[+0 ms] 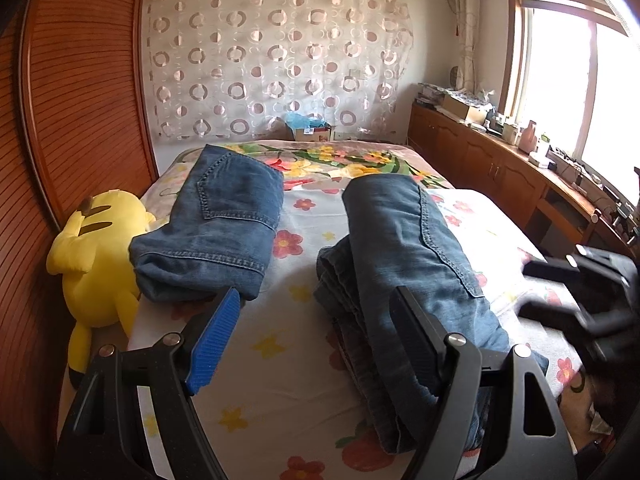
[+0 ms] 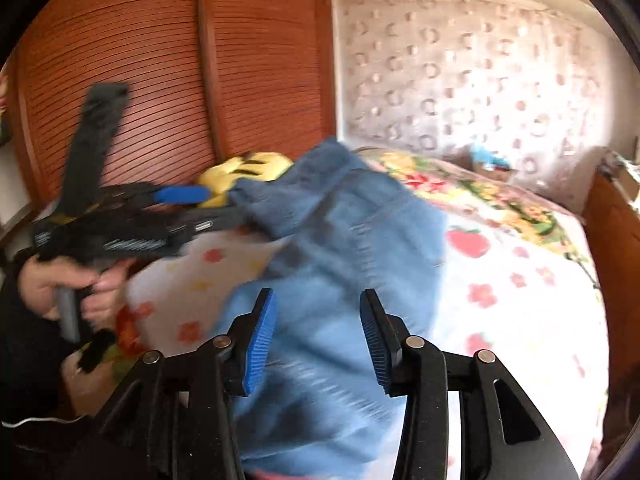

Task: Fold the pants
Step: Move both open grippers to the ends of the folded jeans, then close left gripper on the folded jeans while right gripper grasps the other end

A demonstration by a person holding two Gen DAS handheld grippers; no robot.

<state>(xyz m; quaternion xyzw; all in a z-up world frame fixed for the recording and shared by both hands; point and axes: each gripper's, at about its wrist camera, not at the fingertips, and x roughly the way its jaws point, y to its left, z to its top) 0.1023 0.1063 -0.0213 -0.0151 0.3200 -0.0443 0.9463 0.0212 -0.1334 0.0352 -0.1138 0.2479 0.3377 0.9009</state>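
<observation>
Two pairs of blue jeans lie on the flowered bed (image 1: 304, 276). One folded pair (image 1: 216, 228) sits at the left beside a plush toy. The other pair (image 1: 404, 256) lies folded lengthwise in the middle, running toward me. My left gripper (image 1: 316, 320) is open above the sheet, its right finger over this pair's edge, holding nothing. My right gripper (image 2: 318, 332) is open above the blurred jeans (image 2: 332, 280), and shows blurred at the right edge of the left wrist view (image 1: 576, 288). The left gripper (image 2: 208, 204) also shows in the right wrist view, held by a hand.
A yellow plush toy (image 1: 96, 260) lies at the bed's left edge against a wooden slatted wardrobe (image 1: 76, 92). A wooden sideboard (image 1: 500, 168) with clutter runs along the right under the window. A patterned curtain (image 1: 276, 60) hangs behind the bed, with a small box (image 1: 312, 132) below.
</observation>
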